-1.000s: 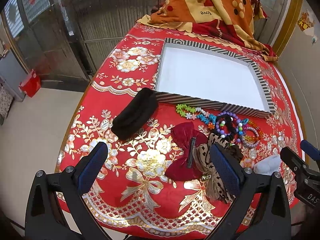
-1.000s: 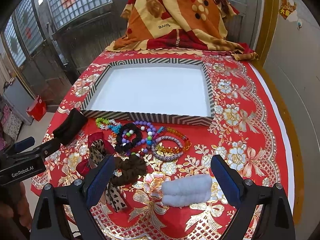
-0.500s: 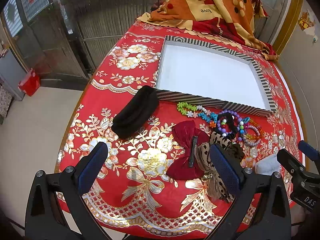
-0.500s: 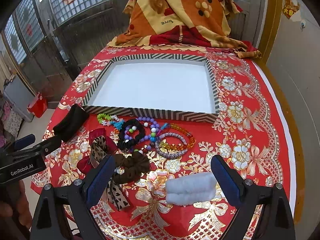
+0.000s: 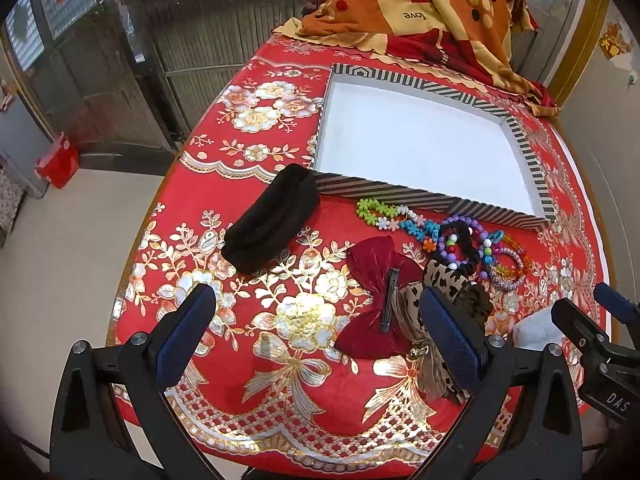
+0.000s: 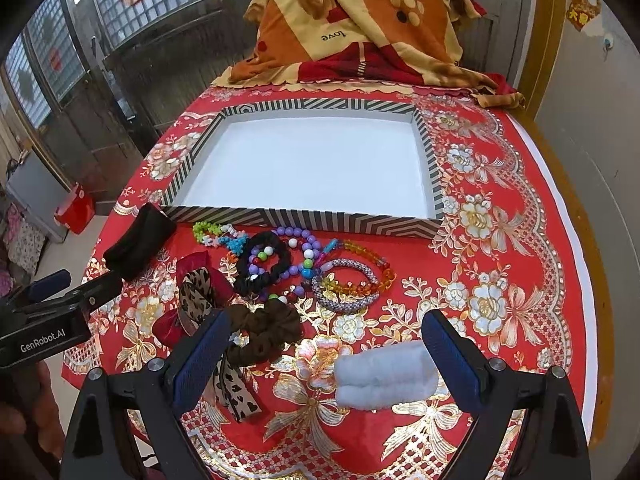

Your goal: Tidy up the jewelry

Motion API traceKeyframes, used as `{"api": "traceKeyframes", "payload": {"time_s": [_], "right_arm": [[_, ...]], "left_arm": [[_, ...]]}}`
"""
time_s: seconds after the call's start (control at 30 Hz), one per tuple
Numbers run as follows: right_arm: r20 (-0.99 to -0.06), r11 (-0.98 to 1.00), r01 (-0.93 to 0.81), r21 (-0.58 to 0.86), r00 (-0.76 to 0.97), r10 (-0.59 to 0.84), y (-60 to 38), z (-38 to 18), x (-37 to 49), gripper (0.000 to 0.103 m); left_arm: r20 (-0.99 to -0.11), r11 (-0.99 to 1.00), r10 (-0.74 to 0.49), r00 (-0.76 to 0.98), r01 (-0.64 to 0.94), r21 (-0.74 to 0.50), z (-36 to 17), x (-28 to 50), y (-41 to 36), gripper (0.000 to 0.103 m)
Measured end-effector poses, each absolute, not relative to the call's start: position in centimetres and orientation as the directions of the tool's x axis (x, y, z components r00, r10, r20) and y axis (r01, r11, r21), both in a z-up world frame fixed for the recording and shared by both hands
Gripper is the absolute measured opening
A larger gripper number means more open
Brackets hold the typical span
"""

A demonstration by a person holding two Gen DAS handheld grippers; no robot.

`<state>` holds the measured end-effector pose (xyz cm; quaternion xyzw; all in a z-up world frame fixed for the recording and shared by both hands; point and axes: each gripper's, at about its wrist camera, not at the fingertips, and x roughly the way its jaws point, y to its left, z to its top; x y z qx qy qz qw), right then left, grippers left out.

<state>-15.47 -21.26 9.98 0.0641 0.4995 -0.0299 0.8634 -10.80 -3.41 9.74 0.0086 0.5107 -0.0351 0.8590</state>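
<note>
— Looking at the striped-rimmed shallow box with the white floor [image 6: 304,222]: nothing lies in it, and every piece sits on the red floral tablecloth [image 6: 500,264] on the near side of its front wall.

— Which piece is nearest a gripper?

— The pale blue fluffy rolled band [image 6: 382,376]. It lies just ahead of the right gripper [image 6: 328,364], between its spread fingers and nearer the right-hand one, long axis running parallel to the box's front wall. Both grippers are wide apart and hold nothing.

— And the left gripper [image 5: 320,338]?

— It hovers over the cloth with the dark red velvet bow clip [image 5: 378,296] ahead between its fingers, well short of the box. I judge the right arm better placed for the blue band.
</note>
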Motion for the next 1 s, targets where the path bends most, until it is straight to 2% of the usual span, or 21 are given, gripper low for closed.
{"api": "traceKeyframes", "payload": {"time_s": [0.83, 1.0], "right_arm": [[-0.866, 0.992, 0.099, 0.072, 0.500, 0.013, -21.5, 9.3, -14.9, 0.095], [-0.864, 0.992, 0.091, 0.083, 0.503, 0.026, -22.3, 9.1, -14.9, 0.095]], "left_arm": [[-0.888, 0.998, -0.048, 0.457, 0.062, -0.022, 9.2, -9.8, -2.7, 0.102], [-0.887, 0.997, -0.069, 0.456, 0.047, -0.053, 9.2, -9.0, -0.7, 0.102]]}}
